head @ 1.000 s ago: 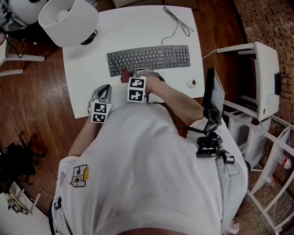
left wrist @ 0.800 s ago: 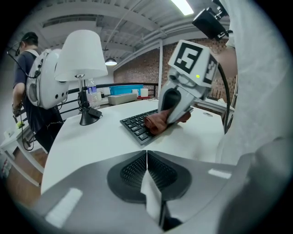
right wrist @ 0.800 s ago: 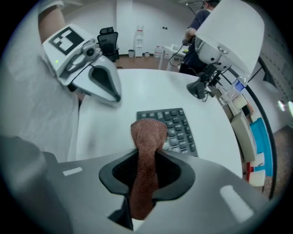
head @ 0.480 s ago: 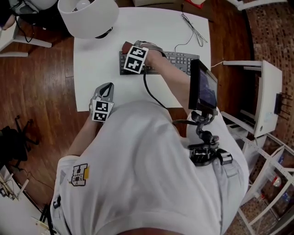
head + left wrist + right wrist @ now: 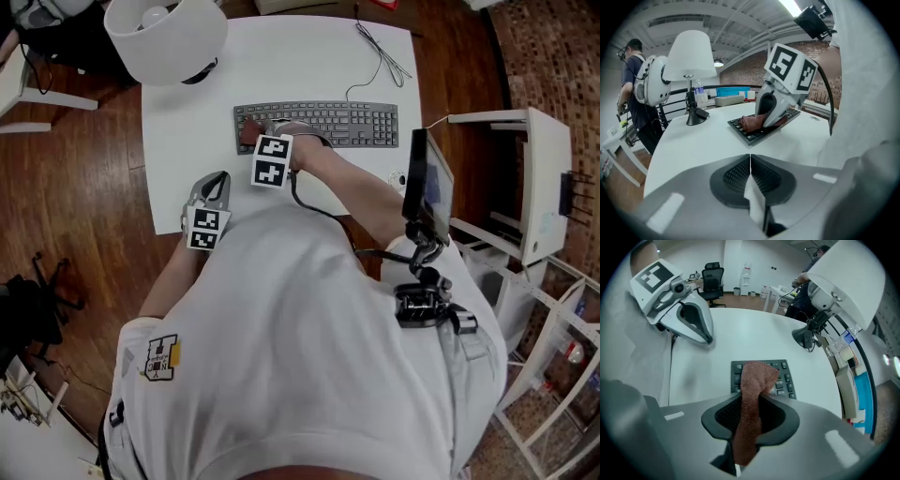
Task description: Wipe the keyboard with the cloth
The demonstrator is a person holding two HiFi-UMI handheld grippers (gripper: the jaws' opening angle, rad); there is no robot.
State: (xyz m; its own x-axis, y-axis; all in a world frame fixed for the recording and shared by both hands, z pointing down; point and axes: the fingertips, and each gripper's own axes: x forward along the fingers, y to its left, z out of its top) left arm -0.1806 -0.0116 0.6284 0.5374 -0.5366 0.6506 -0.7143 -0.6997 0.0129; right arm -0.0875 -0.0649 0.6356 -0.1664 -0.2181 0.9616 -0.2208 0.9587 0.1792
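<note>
Right gripper (image 5: 751,417) clamps the cloth (image 5: 757,380), seemingly soft and light, by its bunched middle, free end draped on the keyboard's (image 5: 352,123) left end; left gripper (image 5: 750,174), jaws together, waits nearer.

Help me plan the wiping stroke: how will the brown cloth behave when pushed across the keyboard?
Probably floppy: the cloth droops in folds from the right gripper onto the keyboard. Likely light, since one pinch carries it. Its nubby weave may catch on keys and bunch.
</note>
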